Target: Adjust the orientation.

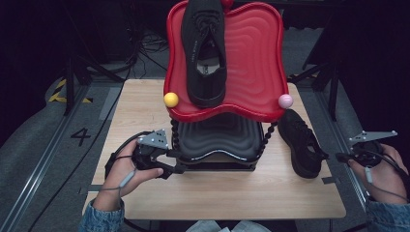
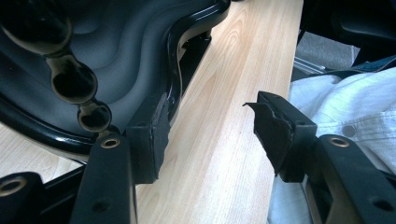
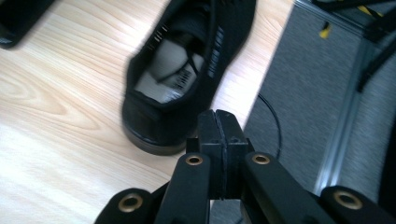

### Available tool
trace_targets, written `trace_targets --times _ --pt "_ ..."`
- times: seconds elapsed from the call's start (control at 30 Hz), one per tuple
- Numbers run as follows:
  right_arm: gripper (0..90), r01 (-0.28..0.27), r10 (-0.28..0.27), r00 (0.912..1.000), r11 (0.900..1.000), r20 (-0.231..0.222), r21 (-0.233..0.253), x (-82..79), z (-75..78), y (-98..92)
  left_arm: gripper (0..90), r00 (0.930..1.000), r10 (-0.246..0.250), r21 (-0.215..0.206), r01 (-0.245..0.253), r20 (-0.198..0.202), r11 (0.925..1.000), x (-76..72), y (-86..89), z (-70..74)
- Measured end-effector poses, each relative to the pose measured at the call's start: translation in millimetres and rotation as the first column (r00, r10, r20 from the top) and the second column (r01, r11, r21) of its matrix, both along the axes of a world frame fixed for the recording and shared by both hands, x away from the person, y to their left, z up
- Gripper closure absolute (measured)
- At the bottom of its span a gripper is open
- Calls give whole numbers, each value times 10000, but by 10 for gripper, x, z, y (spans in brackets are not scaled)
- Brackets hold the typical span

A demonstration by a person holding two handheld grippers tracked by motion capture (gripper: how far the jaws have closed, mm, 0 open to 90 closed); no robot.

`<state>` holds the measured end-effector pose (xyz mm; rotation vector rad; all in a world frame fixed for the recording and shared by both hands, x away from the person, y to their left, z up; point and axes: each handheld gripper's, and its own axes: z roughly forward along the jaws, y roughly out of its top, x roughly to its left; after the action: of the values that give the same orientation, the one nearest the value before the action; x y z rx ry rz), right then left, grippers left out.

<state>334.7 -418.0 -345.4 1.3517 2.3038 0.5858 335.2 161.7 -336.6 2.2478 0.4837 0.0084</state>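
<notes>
A black shoe [image 1: 205, 53] lies on the red upper tray [image 1: 254, 58] of a two-tier rack; a black tray [image 1: 217, 140] forms the lower tier. A second black shoe [image 1: 302, 142] sits on the table to the right of the rack, toe pointing away. My left gripper [image 1: 180, 166] is at the black tray's front left corner. In the left gripper view it [image 2: 208, 112] stands open, one pad against the black tray's rim [image 2: 175, 70], with bare table between the jaws. My right gripper [image 1: 339, 156] hovers just behind the second shoe's heel [image 3: 154, 126], and in its own view the gripper [image 3: 219, 119] is shut with nothing held.
Beaded black posts [image 2: 74, 84] join the tiers, topped by a yellow ball [image 1: 171, 99] and a pink ball [image 1: 285, 101]. The wooden table [image 1: 217, 193] has bare room in front of the rack. Grey floor and a metal rail [image 3: 345, 121] lie past its right edge.
</notes>
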Motion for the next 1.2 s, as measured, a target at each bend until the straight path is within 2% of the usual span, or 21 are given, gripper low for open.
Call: trace_targets --times 0.2,0.3,0.53,0.63,0.73,0.8,1.0,1.13,1.17,1.2 --pt "900 -392 393 9992 9991 -8 168 11 81 38 453 10000 48 42 -48 -46 10000 -7 12 -10" --pt "900 -735 733 9973 9963 50 448 27 127 64 450 10000 48 124 -48 -52 9999 -11 17 -22" --pt "742 -1444 1450 9894 9858 -11 854 131 148 160 435 10000 23 253 -21 -79 9997 -48 1 -44" --pt "691 -1946 1973 9803 9745 -131 1116 190 129 215 434 9999 142 449 -138 -83 9989 -58 8 -62" --pt "674 -2331 2395 9703 9634 -345 1327 268 72 256 432 9998 177 571 -172 -78 9982 -64 11 -74" --pt "663 -2402 2497 9666 9611 -572 1361 324 16 281 427 9997 175 636 -166 -139 9978 -75 8 -81" --pt "679 -2406 2567 9566 9627 -1378 1235 453 -210 350 426 9996 183 707 -168 -214 9974 -80 8 -105" --pt "692 -2495 2658 9465 9624 -1828 1079 509 -356 419 426 9993 216 849 -191 -291 9962 -72 -1 -128" --pt "692 -2495 2658 9465 9624 -1828 1079 509 -356 419 426 9993 216 849 -191 -291 9962 -72 -1 -128" --pt "700 -2598 2744 9397 9609 -2041 958 542 -438 470 426 9994 219 871 -194 -284 9960 -71 -4 -131"
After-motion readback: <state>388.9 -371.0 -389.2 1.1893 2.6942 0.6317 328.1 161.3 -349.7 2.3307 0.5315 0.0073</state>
